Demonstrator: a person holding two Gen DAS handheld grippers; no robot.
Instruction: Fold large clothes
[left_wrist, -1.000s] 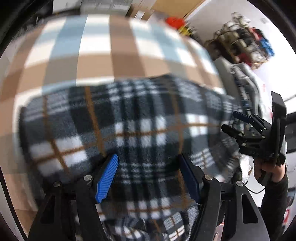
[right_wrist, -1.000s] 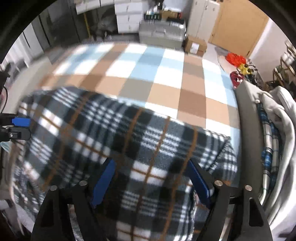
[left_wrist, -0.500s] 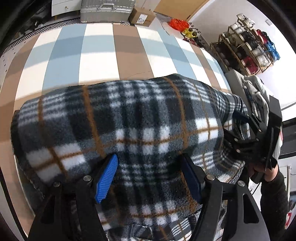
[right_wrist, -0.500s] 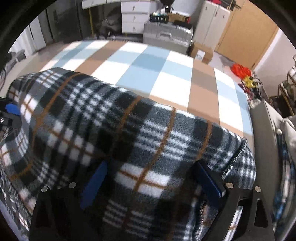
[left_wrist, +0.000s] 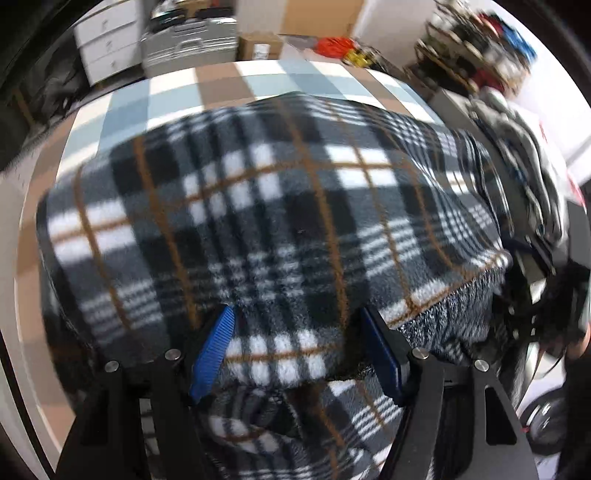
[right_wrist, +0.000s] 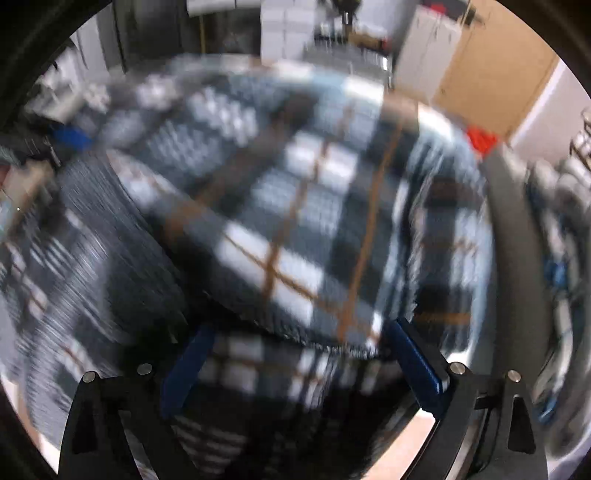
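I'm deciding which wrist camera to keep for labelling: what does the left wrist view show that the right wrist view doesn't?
Only the left wrist view shows the shelf rack of coloured items, the cardboard box and the silver case sharply, plus a wide strip of the checked cover. Only the right wrist view shows the brown door and white cabinets; it is heavily blurred. Both show the plaid fleece bunched between blue claw pads, and the clothes pile at right.

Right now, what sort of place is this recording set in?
Probably a home room doubling as storage: a checked-cover bed or table under the plaid fleece, a white drawer unit, a cardboard box and a cluttered shelf rack.
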